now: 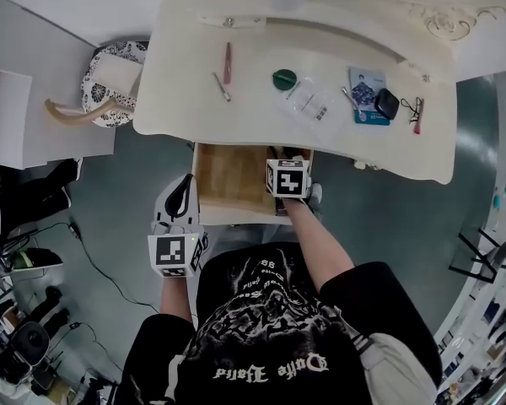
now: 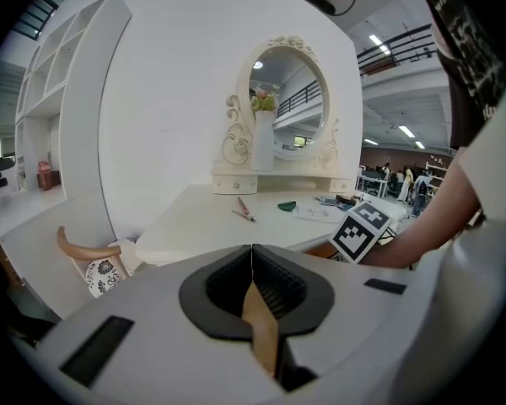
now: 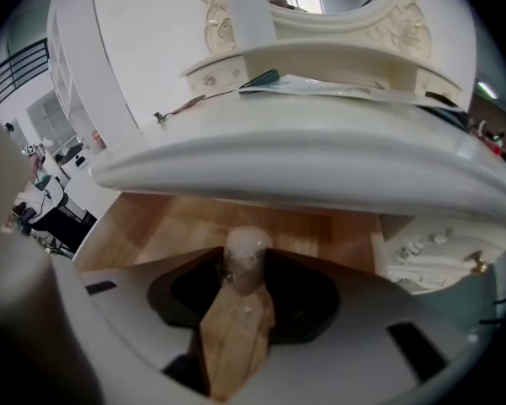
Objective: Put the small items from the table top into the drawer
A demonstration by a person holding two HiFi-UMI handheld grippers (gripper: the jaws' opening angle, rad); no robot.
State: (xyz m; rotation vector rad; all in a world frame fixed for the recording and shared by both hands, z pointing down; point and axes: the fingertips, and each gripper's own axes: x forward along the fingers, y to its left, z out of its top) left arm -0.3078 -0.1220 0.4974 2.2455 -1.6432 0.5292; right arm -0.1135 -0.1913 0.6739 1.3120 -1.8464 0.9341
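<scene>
While one dressing table [image 1: 236, 112] bears about seven small items [image 1: 284, 78] above its one open drawer [image 1: 232, 175], the right gripper [image 1: 292, 160] clamps the drawer's knob [image 3: 246, 256]. Left of the drawer, the left gripper [image 2: 252, 260] is closed, empty.
</scene>
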